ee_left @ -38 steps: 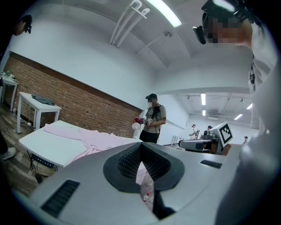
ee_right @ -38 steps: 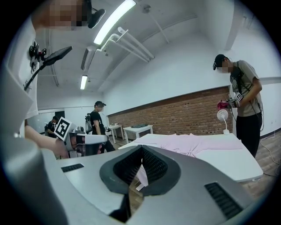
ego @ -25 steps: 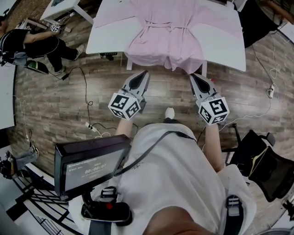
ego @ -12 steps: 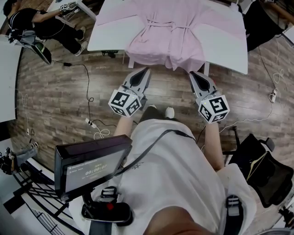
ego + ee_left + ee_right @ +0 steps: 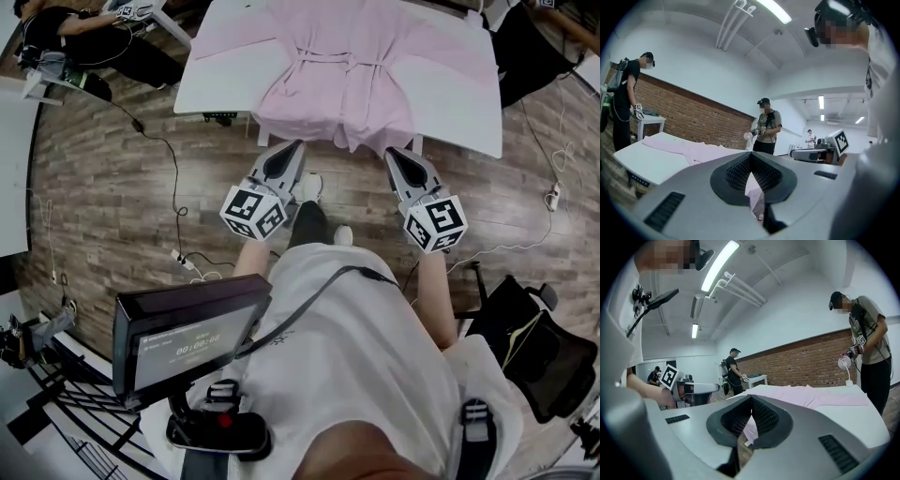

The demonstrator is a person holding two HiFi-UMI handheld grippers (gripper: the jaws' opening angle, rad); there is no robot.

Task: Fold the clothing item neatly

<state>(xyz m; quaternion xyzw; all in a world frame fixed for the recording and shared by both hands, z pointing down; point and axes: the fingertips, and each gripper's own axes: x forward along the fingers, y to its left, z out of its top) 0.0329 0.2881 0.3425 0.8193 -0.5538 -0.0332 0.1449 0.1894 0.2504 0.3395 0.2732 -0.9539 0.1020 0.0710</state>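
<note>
Your left gripper [image 5: 294, 148] and right gripper [image 5: 394, 155], both pressed together and empty, hover short of the pink robe [image 5: 347, 66] spread on the white table [image 5: 220, 80].

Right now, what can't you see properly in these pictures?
- Robe collar: head view, cut off by the top edge.
- Screen writing: head view, too small to read.
- Robe's lower part: both gripper views, mostly hidden behind the shut left tongs and right tongs.
</note>
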